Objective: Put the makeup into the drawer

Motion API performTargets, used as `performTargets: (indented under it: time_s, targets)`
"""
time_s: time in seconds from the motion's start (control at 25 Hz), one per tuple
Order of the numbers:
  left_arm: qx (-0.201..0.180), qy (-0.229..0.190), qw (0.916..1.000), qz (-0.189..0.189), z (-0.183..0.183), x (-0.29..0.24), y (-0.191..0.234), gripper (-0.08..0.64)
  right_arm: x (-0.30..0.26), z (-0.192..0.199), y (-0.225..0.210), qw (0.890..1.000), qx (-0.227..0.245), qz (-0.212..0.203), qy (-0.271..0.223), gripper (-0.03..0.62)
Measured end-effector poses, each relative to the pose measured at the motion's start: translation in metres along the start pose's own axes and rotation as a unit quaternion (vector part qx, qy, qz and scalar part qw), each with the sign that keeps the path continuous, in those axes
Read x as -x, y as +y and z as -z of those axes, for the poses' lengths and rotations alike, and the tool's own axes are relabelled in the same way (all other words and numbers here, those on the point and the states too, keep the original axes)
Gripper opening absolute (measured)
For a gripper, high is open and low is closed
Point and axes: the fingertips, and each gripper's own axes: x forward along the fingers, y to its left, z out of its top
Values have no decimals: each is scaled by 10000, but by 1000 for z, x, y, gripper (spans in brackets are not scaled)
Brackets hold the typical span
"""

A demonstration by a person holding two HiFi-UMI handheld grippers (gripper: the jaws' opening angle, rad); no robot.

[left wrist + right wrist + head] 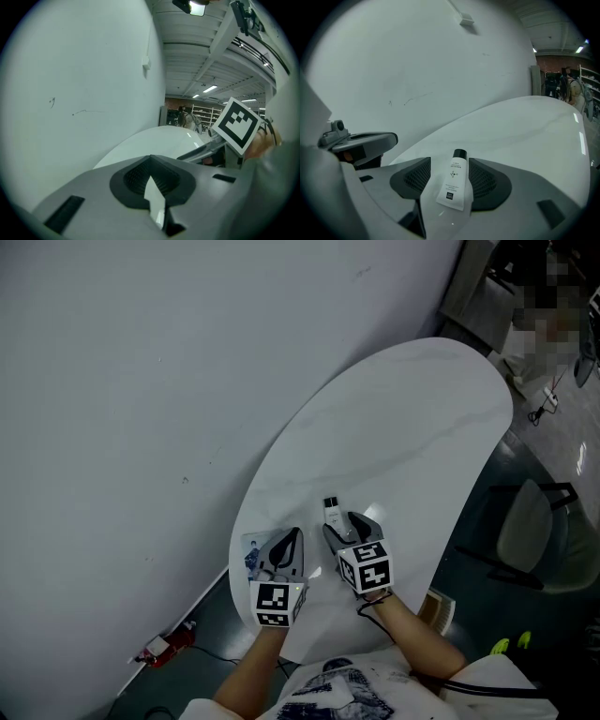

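Observation:
A white makeup tube [331, 511] with a black cap lies on the white oval table [403, 418] near its front end. My right gripper [345, 520] is open around it. In the right gripper view the tube [454, 180] lies lengthwise between the two dark pads [412, 176], cap pointing away, with a thin gap on each side. Just to the left, my left gripper [293, 536] is shut with nothing between its jaws. In the left gripper view its pads [140, 176] meet over bare table. No drawer shows in any view.
A small printed card [250, 557] lies on the table under the left gripper. A plain white wall [141, 381] runs along the table's left side. A pale chair [530, 531] stands to the right, and a red object [164, 645] lies on the floor at lower left.

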Motion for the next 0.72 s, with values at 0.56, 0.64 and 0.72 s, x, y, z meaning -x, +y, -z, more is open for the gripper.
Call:
performTargets:
  time_s: [0.56, 0.64, 0.72]
  targets:
    - [47, 169, 9998, 32, 12, -19, 12, 35, -38, 18, -10, 9994, -1, 142, 314, 243]
    - [63, 187, 9998, 29, 14, -20, 12, 35, -41, 21, -10, 9991, 50, 176, 371, 242]
    - [76, 206, 9998, 28, 15, -20, 12, 35, -43, 24, -10, 9988, 138, 220, 418, 242]
